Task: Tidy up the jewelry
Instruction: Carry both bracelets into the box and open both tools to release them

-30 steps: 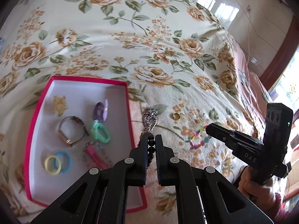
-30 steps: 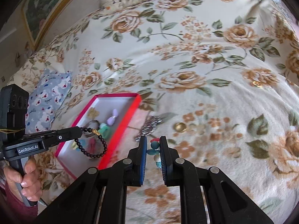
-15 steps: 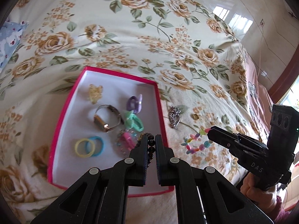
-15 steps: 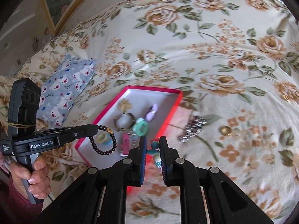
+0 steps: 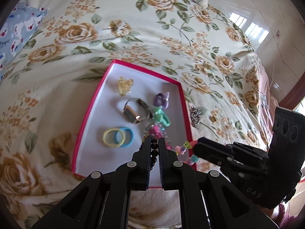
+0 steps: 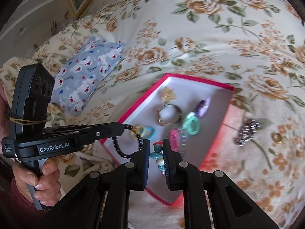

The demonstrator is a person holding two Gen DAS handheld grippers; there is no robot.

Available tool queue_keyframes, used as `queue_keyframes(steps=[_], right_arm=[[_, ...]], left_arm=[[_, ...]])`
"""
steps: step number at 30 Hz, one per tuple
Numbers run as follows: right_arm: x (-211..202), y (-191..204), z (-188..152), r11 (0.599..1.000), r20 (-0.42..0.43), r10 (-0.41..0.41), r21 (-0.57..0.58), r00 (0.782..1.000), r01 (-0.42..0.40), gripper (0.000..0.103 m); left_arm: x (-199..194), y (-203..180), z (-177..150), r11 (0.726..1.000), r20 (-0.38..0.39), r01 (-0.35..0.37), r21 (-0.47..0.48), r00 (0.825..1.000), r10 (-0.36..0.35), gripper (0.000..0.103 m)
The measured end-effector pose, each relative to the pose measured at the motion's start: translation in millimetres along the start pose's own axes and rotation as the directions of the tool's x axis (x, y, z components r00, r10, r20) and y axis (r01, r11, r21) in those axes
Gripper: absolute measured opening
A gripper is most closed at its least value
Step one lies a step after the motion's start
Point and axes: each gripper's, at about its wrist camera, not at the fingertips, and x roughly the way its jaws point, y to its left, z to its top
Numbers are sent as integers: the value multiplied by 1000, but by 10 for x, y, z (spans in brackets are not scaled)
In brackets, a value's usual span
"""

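Note:
A red-rimmed white box [image 5: 131, 69] [image 6: 198, 79] lies on the floral bedspread and holds a watch [image 5: 136, 110], yellow and blue rings [image 5: 118, 137], purple and green clips and a pink piece. My left gripper [image 5: 154, 143] is shut on a black bead bracelet [image 6: 124, 148], held above the box's near end. My right gripper [image 6: 155, 147] is shut on a colourful bead bracelet [image 6: 158, 153] [image 5: 183, 148], just above the box's near right edge.
A silver chain piece [image 5: 195, 114] [image 6: 247, 131] and a small gold ring [image 5: 212, 118] [image 6: 276, 137] lie on the bedspread right of the box. A blue patterned pillow [image 6: 87, 72] lies to the left. The floor shows beyond the bed's far right edge.
Both grippers have carried their bracelets leftward, from over the bedspread to over the box. Both stay shut on their bracelets.

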Motion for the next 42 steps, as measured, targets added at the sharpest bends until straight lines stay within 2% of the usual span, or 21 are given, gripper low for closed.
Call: queue_keyframes(steps=[5, 12, 24, 36, 42], right_arm=[[191, 125, -39, 1000, -37, 15, -24, 999, -16, 13], [304, -66, -180, 999, -88, -33, 15, 996, 35, 13], [390, -206, -307, 995, -138, -100, 15, 985, 103, 13], [482, -206, -332, 992, -169, -128, -9, 977, 129, 14], [477, -231, -329, 993, -168, -116, 8, 979, 119, 16]], left_arm=[[36, 161, -28, 999, -18, -11, -34, 1000, 11, 6], [160, 373, -37, 996, -45, -41, -75, 998, 37, 6], [427, 497, -83, 988, -77, -134, -71, 989, 129, 6], [534, 501, -76, 984, -91, -170, -47, 982, 166, 7], [542, 503, -74, 983, -96, -178, -46, 980, 173, 9]])
